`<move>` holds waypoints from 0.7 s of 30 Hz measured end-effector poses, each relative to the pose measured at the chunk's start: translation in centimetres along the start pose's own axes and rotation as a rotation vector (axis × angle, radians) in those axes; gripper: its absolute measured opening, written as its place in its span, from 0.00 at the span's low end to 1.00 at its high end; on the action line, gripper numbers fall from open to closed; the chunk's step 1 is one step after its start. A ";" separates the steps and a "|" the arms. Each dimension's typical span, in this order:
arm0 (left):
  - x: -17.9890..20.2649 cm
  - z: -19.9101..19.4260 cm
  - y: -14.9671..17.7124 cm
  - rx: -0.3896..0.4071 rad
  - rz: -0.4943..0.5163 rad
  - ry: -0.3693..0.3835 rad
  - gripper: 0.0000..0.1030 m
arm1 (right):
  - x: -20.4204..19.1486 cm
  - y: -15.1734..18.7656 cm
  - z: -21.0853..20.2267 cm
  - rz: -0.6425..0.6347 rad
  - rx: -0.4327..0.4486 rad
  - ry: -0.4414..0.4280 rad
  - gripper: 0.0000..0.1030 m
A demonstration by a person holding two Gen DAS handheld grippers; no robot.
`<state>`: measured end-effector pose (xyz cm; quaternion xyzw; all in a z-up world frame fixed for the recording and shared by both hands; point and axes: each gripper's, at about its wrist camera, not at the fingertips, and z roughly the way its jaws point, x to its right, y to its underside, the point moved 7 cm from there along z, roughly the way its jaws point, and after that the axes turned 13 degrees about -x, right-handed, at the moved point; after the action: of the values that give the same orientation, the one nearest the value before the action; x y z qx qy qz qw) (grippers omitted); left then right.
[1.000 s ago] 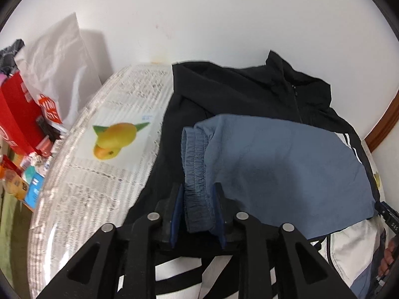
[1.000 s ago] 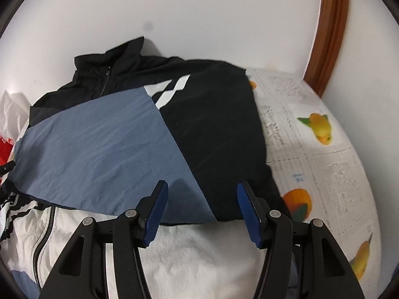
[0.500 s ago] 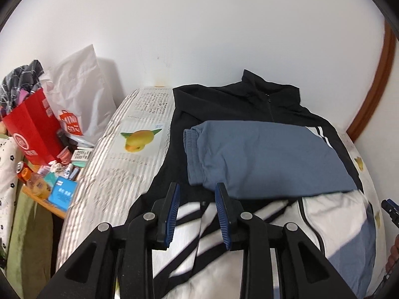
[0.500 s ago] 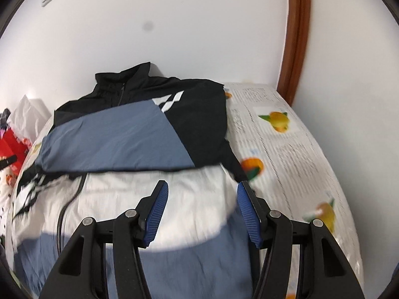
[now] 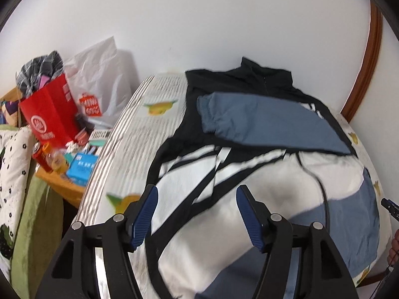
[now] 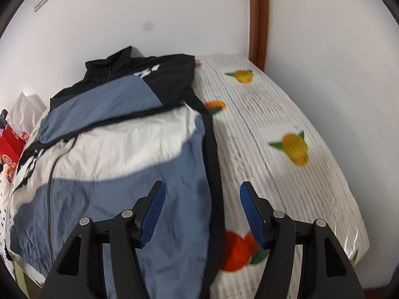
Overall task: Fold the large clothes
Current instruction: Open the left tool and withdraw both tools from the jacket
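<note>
A large black, white and blue jacket lies front up on the fruit-print cover, collar toward the wall. Its blue sleeve is folded across the black chest, with the cuff at the left. My left gripper hangs above the white and striped lower left part, jaws opening, nothing between them. In the right wrist view the jacket fills the left half. My right gripper is over its black right edge, jaws opening slightly and holding nothing.
The fruit-print cover stretches to the right of the jacket. A red paper bag, a white plastic bag and a cluttered wooden side table stand at the left. A brown door frame rises at the back right.
The left gripper let go of the blue sleeve cuff and spread wide. Both grippers drew back from the chest toward the jacket's lower part. The sleeve stays folded across the chest.
</note>
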<state>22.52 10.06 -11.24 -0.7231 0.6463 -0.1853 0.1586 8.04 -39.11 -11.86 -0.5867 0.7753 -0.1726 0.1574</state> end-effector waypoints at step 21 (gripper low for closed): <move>-3.6 3.9 6.8 -0.124 -0.077 0.043 0.70 | 0.4 3.7 2.6 0.020 -0.055 -0.030 0.62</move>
<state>18.12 12.86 -18.10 -0.7518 0.6314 -0.1664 0.0922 5.92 -38.77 -15.83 -0.5856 0.7831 -0.1407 0.1548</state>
